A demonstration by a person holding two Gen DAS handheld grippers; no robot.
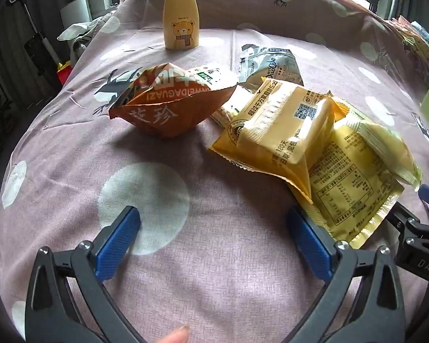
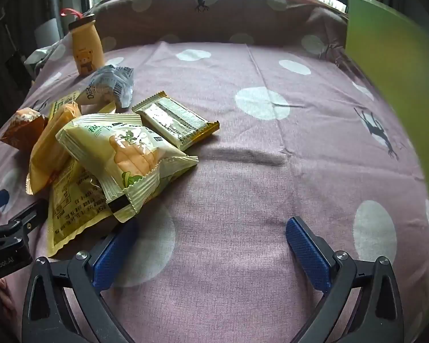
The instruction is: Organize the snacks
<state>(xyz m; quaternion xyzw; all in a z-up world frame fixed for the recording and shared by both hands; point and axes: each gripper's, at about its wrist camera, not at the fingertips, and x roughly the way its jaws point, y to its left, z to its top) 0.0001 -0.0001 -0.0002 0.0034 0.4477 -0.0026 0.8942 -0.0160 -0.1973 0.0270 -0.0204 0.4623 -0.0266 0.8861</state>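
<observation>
Snacks piled on bed sheet point(image 1: 214, 257). Seed bag point(image 1: 171, 105) left of pile, standing apart. Bottle point(image 1: 181, 17) upright behind it, well back, near pillow point(image 2: 243, 14). Crumpled pouch point(image 1: 268, 65) behind pile. Biscuit pack point(image 1: 280, 131) lying on flat sachet point(image 1: 354, 197), leaning across it. Puffed snack pack point(image 2: 123, 154) on top of sachet at pile's right side. Wafer bar pack point(image 2: 176, 120) flat on sheet, just right of and behind puffed pack. Box point(image 2: 400, 85) far right at bed edge.
</observation>
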